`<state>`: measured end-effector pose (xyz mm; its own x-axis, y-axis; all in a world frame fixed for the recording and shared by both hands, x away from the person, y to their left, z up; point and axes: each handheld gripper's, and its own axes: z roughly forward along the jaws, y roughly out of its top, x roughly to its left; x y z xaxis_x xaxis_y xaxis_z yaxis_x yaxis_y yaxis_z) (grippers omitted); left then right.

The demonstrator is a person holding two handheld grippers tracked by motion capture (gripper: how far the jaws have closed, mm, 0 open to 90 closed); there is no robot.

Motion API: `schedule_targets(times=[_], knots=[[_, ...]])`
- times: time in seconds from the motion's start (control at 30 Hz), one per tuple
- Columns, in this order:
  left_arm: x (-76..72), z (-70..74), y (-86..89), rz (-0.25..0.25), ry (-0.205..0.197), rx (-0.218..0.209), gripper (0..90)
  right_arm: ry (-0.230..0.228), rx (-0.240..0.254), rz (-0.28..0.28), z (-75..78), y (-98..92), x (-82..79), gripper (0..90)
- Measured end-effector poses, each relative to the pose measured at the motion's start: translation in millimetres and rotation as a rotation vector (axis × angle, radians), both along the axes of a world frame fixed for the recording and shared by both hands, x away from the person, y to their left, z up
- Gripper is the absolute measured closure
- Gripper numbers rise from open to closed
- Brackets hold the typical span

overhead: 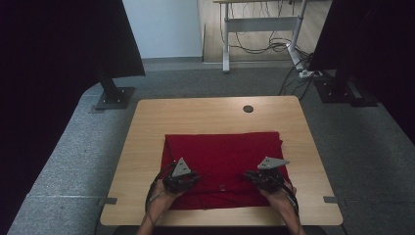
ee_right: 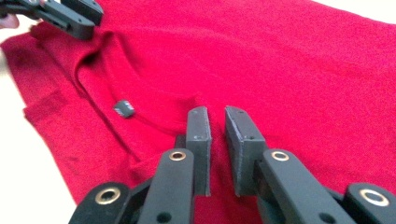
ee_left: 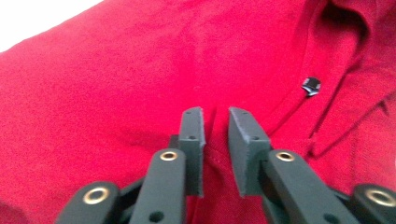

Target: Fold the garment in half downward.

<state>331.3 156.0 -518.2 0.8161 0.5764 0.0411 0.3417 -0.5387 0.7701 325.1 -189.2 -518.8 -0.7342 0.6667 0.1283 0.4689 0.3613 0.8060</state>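
Note:
A red shirt (overhead: 222, 156) lies spread flat on the wooden table (overhead: 205, 112), its collar end toward the near edge. A small black tag (overhead: 222, 187) sits at the collar. My left gripper (overhead: 193, 177) rests on the shirt's near left part, my right gripper (overhead: 250, 175) on its near right part. In the left gripper view the jaws (ee_left: 215, 114) stand almost together with a ridge of red cloth (ee_left: 116, 79) pinched between them, the tag (ee_left: 310, 86) off to the right. The right gripper (ee_right: 215, 112) is likewise nipped on the cloth (ee_right: 303, 60); the tag (ee_right: 123, 108) and left gripper (ee_right: 70, 18) show beyond.
A round cable hole (overhead: 248, 108) sits near the table's far edge. Black panels on metal feet (overhead: 115, 98) (overhead: 337, 90) flank the table on grey carpet. A white desk frame (overhead: 259, 24) with cables stands behind. Bare wood borders the shirt on all sides.

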Motion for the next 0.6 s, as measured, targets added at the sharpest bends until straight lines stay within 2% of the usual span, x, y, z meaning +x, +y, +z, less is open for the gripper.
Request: schedule_targets(times=[0.03,0.07,0.13,0.2,0.23,0.3,0.33,0.43,0.47,0.5,0.53,0.6], knots=[[-4.9,-3.8,1.9,-0.004,0.02,0.001,67.8,0.0,0.0,0.0,0.0,0.0,0.0,79.5],[-5.7,-5.7,2.5,-0.005,0.032,0.002,66.5,-0.001,0.002,0.016,2.4,0.3,-7.1,79.7],[-6.4,-10.1,3.4,-0.004,0.051,0.012,67.2,0.007,-0.001,0.031,2.7,0.6,-11.5,80.0],[-6.4,-10.1,3.4,-0.004,0.051,0.012,67.6,0.01,-0.001,0.037,2.2,0.4,-13.6,80.0],[-5.6,-14.7,5.5,0.032,0.052,0.022,67.6,0.01,-0.001,0.037,2.2,0.4,-13.6,80.1],[-3.5,-14.7,8.1,0.07,0.033,0.006,61.5,0.025,0.018,0.055,-0.5,-2.6,-20.1,80.1],[-3.5,-14.7,8.1,0.07,0.033,0.006,58.1,0.025,0.018,0.055,-0.5,-2.6,-20.1,80.1],[-0.5,-14.9,10.5,0.097,0.038,0.011,57.8,0.032,0.024,0.057,-1.7,-3.8,-20.5,80.1],[-0.5,-14.9,10.5,0.097,0.038,0.011,57.8,0.052,0.037,0.064,-5.4,-6.7,-21.5,80.1],[-2.5,-16.9,10.0,0.081,0.075,0.022,57.8,0.052,0.037,0.064,-5.4,-6.7,-21.5,80.1],[-2.5,-16.9,10.0,0.081,0.075,0.022,68.5,0.052,0.037,0.064,-5.4,-6.7,-21.5,80.1],[-7.2,-16.2,9.4,0.084,0.06,0.034,72.0,0.069,0.05,0.063,-10.5,-11.2,-23.8,80.0]])
